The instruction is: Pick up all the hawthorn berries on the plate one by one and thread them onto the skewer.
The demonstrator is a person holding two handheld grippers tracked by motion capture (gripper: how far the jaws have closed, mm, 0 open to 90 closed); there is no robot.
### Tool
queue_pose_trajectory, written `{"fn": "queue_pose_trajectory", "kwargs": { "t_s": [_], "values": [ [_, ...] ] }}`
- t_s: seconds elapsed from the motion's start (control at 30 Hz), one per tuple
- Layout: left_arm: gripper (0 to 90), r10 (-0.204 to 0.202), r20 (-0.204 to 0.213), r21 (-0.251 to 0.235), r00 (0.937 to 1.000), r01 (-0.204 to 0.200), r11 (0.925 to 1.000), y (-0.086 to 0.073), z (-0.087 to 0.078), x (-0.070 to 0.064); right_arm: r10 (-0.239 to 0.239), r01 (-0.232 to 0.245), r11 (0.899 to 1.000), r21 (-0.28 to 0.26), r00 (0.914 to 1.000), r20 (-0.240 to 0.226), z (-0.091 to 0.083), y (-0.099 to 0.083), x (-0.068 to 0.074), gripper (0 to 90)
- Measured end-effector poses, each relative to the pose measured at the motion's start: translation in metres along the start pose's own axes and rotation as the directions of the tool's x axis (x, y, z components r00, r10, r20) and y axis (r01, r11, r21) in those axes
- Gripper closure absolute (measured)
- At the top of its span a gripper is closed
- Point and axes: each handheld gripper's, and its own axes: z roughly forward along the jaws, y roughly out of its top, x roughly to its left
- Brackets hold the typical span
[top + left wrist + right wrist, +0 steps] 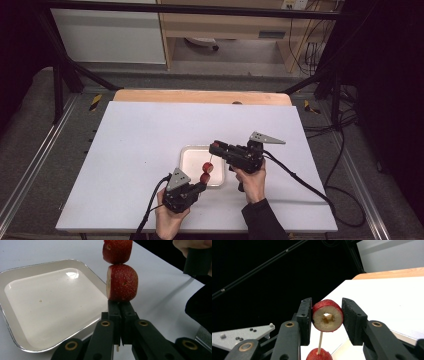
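Two strawberry pieces sat on one thin wooden skewer (210, 161) over a white tray.

High view: the white tray (189, 155) lay near table centre on the white board (140, 150). At its 4 o'clock edge the left gripper (202, 186) stood the skewer upright, a lower strawberry piece (205, 177) just above the jaws. The right gripper (214, 147) reached in from 3 o'clock above the stick, presumably so the fruit would slide down over the tray.

Left gripper view: jaws pinched shut on the skewer, whose butt end (117, 348) poked out below; the lower strawberry piece (122, 282) rested on the jaw tips, a second piece (117, 250) at 12 o'clock directly above it.

Right gripper view: jaws stood around the upper strawberry piece (327, 318), the left pad touching, the right just beside it; whether it was firmly clamped could not be told. The skewer (320, 342) ran down at 6 o'clock to the lower piece (319, 355).
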Motion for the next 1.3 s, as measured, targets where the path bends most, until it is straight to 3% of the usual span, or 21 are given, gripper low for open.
{"fn": "queue_pose_trajectory", "kwargs": {
  "t_s": [0.2,0.33,0.4,0.43,0.47,0.63,0.73,0.9,1.03,1.17,1.23,1.3],
  "values": [
    [88.9,-0.022,-0.019,-0.011,0.9996,0.022,0.9997,0.000,0.002,-0.002,-0.025,0.025,1.000,0.001,0.9997,-0.005,0.000,-0.005,0.003,62.1],
    [89.0,-0.005,-0.027,-0.025,0.9996,0.005,0.9997,-0.002,0.004,-0.004,-0.036,0.036,0.999,0.007,0.9994,-0.002,-0.002,-0.006,0.006,62.1],
    [89.1,-0.012,-0.015,-0.056,0.9998,0.011,0.9984,0.002,0.000,-0.004,-0.047,0.047,0.998,0.050,0.9989,0.005,-0.001,-0.008,0.006,62.3],
    [89.1,-0.002,-0.027,-0.023,0.9996,0.001,0.9997,0.004,0.001,-0.005,-0.045,0.045,0.996,0.076,0.9990,-0.001,0.001,-0.013,0.006,62.2],
    [89.1,0.006,-0.031,-0.013,0.9995,-0.007,0.9999,0.004,0.003,-0.004,-0.047,0.047,0.997,0.064,0.9989,0.003,0.001,-0.016,0.006,62.2],
    [89.0,0.002,-0.021,-0.015,0.9998,-0.003,0.9999,0.000,0.003,0.000,-0.062,0.062,0.994,0.090,0.9981,-0.002,0.002,-0.017,0.005,60.9],
    [88.9,0.008,-0.033,-0.021,0.9994,-0.009,0.9997,0.000,0.000,0.002,-0.085,0.084,0.995,0.063,0.9961,0.024,0.000,-0.013,0.004,42.6],
    [88.9,0.006,-0.050,-0.011,0.9987,-0.006,0.9999,-0.003,-0.005,0.010,-0.118,0.109,0.989,0.099,0.9891,0.088,-0.010,-0.007,0.003,25.7],
    [88.8,0.007,-0.059,-0.004,0.9982,-0.007,1.0000,-0.002,-0.010,0.016,-0.177,0.151,0.974,0.170,0.9716,0.156,-0.016,-0.011,-0.004,12.3],
    [88.7,0.001,-0.072,0.007,0.9974,0.000,1.0000,0.001,-0.014,0.023,-0.269,0.207,0.938,0.279,0.9407,0.207,-0.023,-0.018,-0.014,6.7],
    [88.7,0.002,-0.077,0.018,0.9971,-0.001,0.9998,0.004,-0.016,0.027,-0.290,0.209,0.920,0.332,0.9322,0.217,-0.028,-0.022,-0.019,5.0],
    [88.7,0.013,-0.083,0.027,0.9965,-0.011,0.9996,0.008,-0.018,0.030,-0.308,0.214,0.909,0.358,0.9240,0.227,-0.035,-0.026,-0.024,3.6]
  ]
}}
